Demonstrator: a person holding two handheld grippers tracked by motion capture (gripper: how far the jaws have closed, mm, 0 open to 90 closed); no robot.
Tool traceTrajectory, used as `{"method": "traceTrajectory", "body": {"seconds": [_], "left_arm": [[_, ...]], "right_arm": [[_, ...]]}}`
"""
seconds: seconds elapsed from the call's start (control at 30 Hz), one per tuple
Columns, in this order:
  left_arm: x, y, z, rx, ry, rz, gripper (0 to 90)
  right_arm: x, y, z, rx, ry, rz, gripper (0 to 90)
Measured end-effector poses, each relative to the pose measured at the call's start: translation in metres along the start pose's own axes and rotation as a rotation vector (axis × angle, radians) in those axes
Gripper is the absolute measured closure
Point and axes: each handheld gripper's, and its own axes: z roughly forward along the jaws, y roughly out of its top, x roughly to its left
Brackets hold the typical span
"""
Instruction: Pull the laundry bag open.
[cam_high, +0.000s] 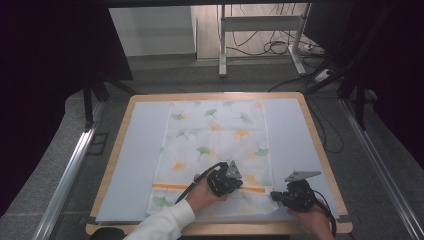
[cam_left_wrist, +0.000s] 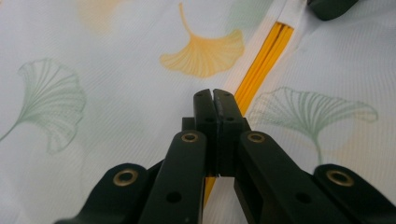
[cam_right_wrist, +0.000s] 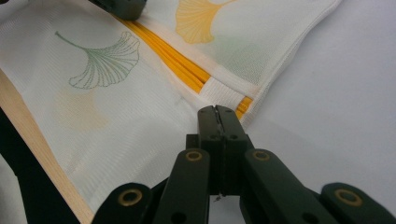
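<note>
- High view, near edge: right gripper (cam_high: 278, 196) at cloth bag (cam_high: 220, 145)'s near-right corner, left gripper (cam_high: 235, 184) further left over orange zipper (cam_high: 172, 186).
- Both jaw pairs pressed together; left shows nothing clamped, right may pinch fabric edge, cannot tell.
- Key relation: zipper long axis runs across bag, left-right on table (cam_high: 320, 135); left jaws sit right on it, right jaws just at its end by white tab (cam_right_wrist: 223, 93).
- Likely next: hold corner, pull along zipper line.
- Bag: thin white mesh weave, ginkgo-leaf print, flat, rectangular, stretching away to far table edge.
- Underlay: smooth pale sheet (cam_high: 135, 150), wooden rim.
</note>
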Motion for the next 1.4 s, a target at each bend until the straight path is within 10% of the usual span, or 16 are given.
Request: {"method": "traceTrajectory", "body": {"seconds": [1.4], "left_arm": [[0.013, -0.03, -0.025, 0.002, 0.025, -0.072, 90.0]], "right_arm": [[0.0, 0.0, 0.0, 0.0, 0.005, -0.005, 90.0]]}}
